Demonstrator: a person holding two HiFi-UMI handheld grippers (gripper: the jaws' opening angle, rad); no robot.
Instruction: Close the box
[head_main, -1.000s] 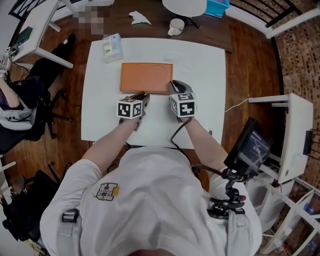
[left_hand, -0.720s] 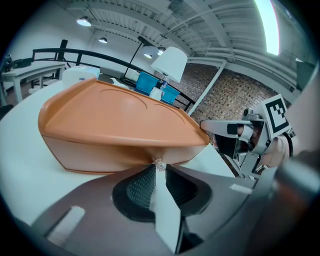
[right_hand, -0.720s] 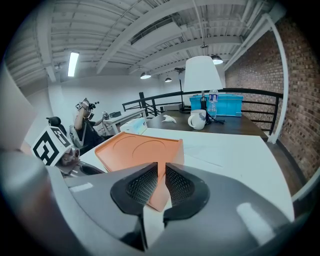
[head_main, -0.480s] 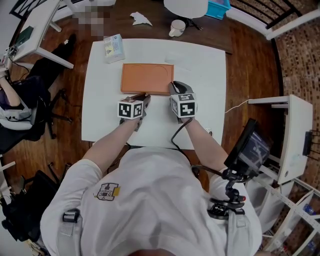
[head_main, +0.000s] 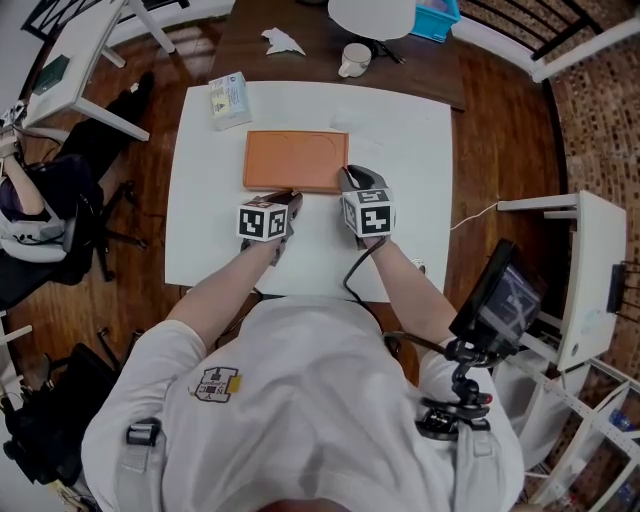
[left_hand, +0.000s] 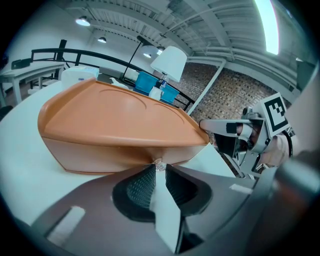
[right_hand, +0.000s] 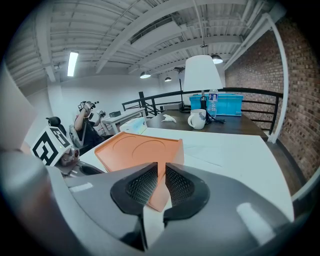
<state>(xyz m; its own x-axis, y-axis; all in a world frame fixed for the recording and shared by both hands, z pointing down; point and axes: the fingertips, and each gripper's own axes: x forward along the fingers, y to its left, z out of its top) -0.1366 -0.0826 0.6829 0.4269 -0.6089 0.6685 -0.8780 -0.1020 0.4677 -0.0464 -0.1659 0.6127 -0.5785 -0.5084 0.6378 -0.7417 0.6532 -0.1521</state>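
Note:
The orange box (head_main: 296, 159) lies flat on the white table (head_main: 410, 130) with its lid down. My left gripper (head_main: 286, 200) sits at the box's front edge, and in the left gripper view its shut jaw tips (left_hand: 159, 165) touch the front wall of the box (left_hand: 120, 132). My right gripper (head_main: 350, 180) is at the front right corner. In the right gripper view its jaws (right_hand: 161, 172) stand shut with only a sliver between them, and the orange box (right_hand: 140, 150) corner shows through that sliver.
A tissue pack (head_main: 228, 97) lies at the table's far left corner. Behind the table a dark desk carries a white mug (head_main: 351, 56), crumpled paper (head_main: 279, 39), a lamp base (head_main: 370, 14) and a blue bin (head_main: 435, 15). A seated person (head_main: 30, 205) is at left.

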